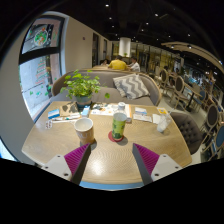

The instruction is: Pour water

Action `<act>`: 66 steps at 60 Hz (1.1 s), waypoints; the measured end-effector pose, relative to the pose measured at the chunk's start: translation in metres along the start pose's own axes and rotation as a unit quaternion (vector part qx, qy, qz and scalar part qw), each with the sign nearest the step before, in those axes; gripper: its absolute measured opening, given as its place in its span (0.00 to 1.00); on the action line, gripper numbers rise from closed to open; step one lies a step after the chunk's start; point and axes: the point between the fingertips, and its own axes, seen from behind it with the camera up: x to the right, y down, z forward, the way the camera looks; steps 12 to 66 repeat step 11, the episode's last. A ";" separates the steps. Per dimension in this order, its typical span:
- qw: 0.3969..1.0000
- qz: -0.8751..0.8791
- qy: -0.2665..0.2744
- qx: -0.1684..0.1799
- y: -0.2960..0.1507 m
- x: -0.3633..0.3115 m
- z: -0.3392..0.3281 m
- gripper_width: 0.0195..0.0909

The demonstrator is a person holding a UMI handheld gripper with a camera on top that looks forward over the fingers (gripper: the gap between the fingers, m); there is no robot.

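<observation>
On a round wooden table (110, 150) stands a paper cup (85, 131), beige, a little left of centre. To its right a green-tinted bottle or glass (119, 124) rests on a red coaster. My gripper (111, 160) hovers over the near part of the table, open, with its two magenta pads (76, 158) spread wide and only bare tabletop between them. Both vessels stand beyond the fingertips, the cup ahead of the left finger and the green one nearer the middle.
A potted plant (80, 87) stands at the far side of the table among magazines and papers (112, 110). A grey sofa with cushions (128, 86) lies behind. A chair (185, 125) is to the right. A poster (40, 70) hangs on the left wall.
</observation>
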 end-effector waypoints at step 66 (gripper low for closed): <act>1.000 0.003 0.009 -0.011 0.013 0.009 -0.002 0.92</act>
